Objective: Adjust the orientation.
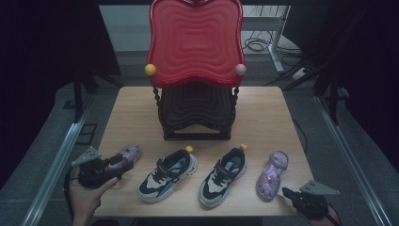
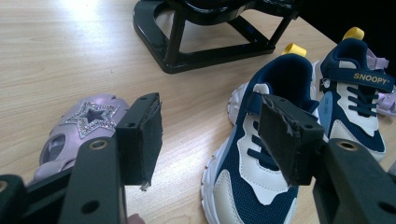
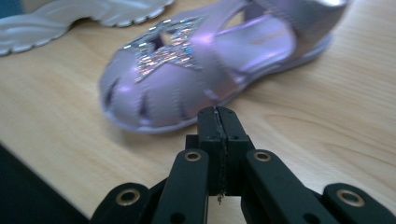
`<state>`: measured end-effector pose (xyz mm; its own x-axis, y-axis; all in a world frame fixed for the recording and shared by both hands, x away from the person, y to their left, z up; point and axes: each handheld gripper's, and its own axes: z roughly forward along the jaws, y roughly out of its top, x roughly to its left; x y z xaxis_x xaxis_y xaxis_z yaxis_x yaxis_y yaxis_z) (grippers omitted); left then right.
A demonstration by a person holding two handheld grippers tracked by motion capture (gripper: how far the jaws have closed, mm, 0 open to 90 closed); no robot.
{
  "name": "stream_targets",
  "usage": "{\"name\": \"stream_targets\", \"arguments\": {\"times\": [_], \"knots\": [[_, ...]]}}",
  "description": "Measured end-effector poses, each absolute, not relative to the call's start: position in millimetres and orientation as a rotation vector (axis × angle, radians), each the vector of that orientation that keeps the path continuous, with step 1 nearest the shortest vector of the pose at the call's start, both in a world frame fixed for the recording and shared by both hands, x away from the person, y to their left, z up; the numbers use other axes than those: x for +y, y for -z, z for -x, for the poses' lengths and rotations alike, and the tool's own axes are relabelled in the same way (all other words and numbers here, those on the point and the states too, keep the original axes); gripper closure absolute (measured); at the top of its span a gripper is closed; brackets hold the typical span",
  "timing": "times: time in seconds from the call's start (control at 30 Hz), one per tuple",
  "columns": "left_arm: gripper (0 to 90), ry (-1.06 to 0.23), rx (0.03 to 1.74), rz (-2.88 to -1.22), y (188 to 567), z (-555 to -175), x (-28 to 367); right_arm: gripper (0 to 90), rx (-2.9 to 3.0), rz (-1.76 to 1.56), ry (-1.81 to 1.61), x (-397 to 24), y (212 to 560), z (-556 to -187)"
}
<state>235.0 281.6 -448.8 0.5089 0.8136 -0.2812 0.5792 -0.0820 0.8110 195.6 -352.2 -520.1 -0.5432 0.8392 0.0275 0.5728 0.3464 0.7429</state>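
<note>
Your right gripper (image 3: 218, 116) has its jaws pressed flat together on nothing, its tip just short of the toe of the right-hand purple sandal (image 3: 205, 65), which lies on its sole near the front right corner of the table (image 1: 263, 117). Your left gripper (image 2: 210, 140) stands spread, empty, over the bare wood between the other purple sandal (image 2: 81, 123) and the nearer blue-and-white sneaker (image 2: 261, 154). The sandal near your right jaws looks light and soft, likely to slide if nudged on the smooth top; its glittery star may be slick, so the back strap or the side wall by the heel seems the better hold, with the jaws spread first. The pale wooden tabletop also bears a second sneaker (image 1: 223, 175) and a black rack (image 1: 196, 113) with a red tray (image 1: 195, 42), and the room around it is dark, with cables on the floor behind.
</note>
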Motion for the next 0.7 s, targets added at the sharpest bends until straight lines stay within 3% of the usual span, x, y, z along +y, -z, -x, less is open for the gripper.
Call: {"name": "stream_targets", "arguments": {"times": [0.7], "knots": [[40.1, -0.294, 1.198, -1.777, 453.5, -233.6, 284.9, 89.8, 2.394, -1.116, -1.011, -328.9, 517.5, -198.2]]}}
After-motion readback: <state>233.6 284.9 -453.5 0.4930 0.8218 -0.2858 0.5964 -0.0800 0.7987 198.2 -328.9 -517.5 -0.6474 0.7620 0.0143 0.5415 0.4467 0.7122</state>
